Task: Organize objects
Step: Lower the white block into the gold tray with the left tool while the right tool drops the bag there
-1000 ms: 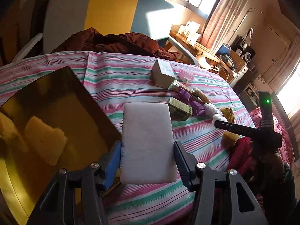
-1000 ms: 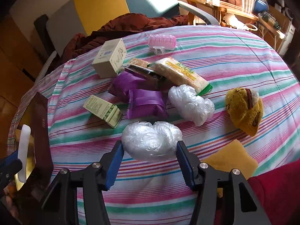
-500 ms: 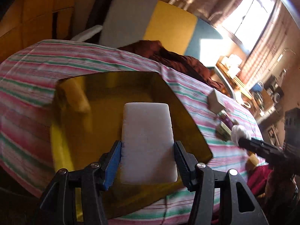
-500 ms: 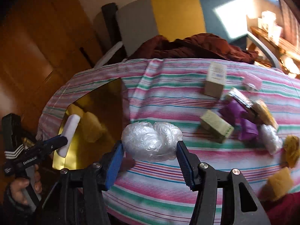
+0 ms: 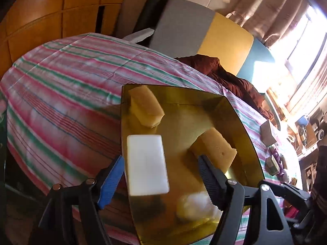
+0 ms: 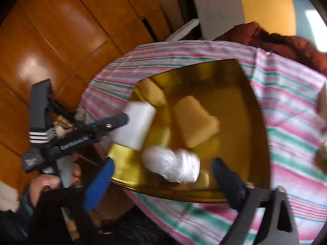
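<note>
A gold tray (image 5: 231, 110) (image 6: 255, 102) lies on the striped tablecloth. Two yellow sponges (image 5: 147, 106) (image 5: 214, 151) lie in it. My left gripper (image 5: 161, 169) is open over the tray's left edge, and a white block (image 5: 146, 164) (image 6: 134, 124) sits loose between its fingers, against the left one. My right gripper (image 6: 163, 177) is open above the tray's near edge. A clear plastic-wrapped bundle (image 6: 171, 165) (image 5: 196, 206) sits loose between its spread fingers, in the tray.
A striped tablecloth (image 5: 61, 94) covers the round table. A cardboard box (image 5: 268, 132) and several small packets (image 5: 276, 163) lie at the table's far right. A chair with a dark red garment (image 5: 224, 71) stands behind. Wooden panels (image 6: 61, 30) rise to the left.
Both grippers swung left over the gold tray and opened. The white block and the plastic bundle, held tight before, now lie loose in the tray area.
</note>
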